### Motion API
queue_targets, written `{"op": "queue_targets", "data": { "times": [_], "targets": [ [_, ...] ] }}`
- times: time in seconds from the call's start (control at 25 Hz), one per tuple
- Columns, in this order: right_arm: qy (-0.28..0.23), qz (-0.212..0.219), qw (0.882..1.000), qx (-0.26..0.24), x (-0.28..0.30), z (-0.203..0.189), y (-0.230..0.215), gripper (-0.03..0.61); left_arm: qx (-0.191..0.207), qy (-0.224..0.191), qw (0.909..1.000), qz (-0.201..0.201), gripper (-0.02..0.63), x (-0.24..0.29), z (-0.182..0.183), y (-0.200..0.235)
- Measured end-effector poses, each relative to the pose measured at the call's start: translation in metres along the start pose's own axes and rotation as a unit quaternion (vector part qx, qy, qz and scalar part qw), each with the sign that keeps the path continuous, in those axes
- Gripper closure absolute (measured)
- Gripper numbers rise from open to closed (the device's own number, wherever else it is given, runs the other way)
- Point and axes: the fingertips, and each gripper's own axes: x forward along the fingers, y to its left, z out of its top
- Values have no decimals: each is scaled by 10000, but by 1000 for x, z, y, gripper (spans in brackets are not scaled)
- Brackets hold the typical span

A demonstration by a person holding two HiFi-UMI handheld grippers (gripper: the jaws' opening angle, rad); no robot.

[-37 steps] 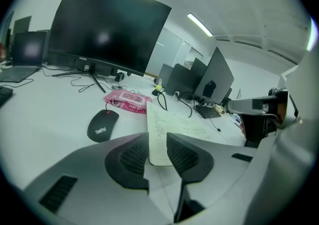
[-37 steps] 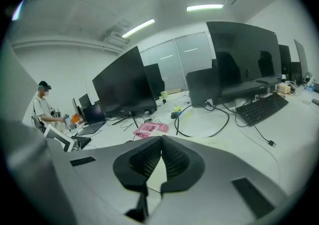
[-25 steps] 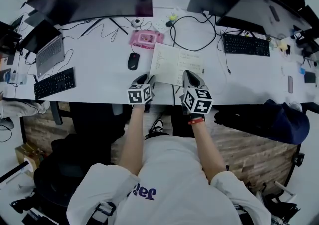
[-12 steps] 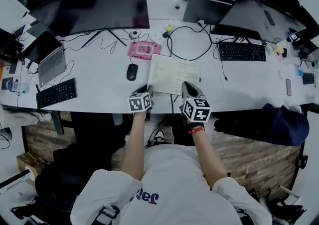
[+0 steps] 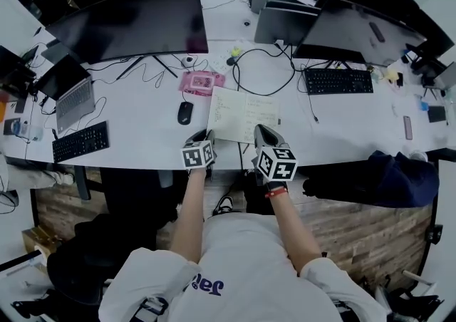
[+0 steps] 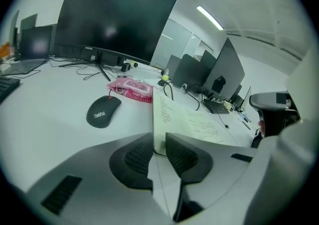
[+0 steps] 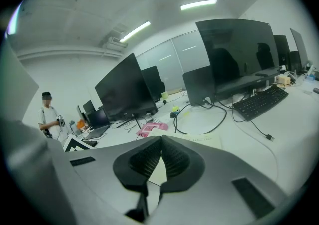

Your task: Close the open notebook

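Both grippers hang over the near edge of the bench point(image 5: 142, 122), and the notebook point(image 5: 242, 114) lies open and flat just past them, near that edge's middle. The left gripper point(image 5: 204, 135) is at the notebook's near left corner, jaws a narrow slit apart; its own view shows the page's left edge running down into that slit, but whether the pads point(image 6: 182, 158) touch paper is hard to call. The right gripper point(image 5: 262, 131) sits at the near right part of the notebook with its jaws closed tip to tip, nothing between them. From that gripper's view only a strip of page shows past the jaws. The handwriting is too small to read. A mouse point(image 5: 184, 112) rests just left of the notebook, and a pink pack point(image 5: 199, 82) lies beyond, toward the far edge.
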Motion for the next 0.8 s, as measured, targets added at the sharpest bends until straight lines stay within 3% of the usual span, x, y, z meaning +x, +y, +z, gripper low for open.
{"op": "queue_targets", "data": {
  "times": [0.8],
  "targets": [
    [-669,-37,9967,460,-28,45,-11,566,785,-138,9968,-86,548,-24,18,-49]
  ]
}}
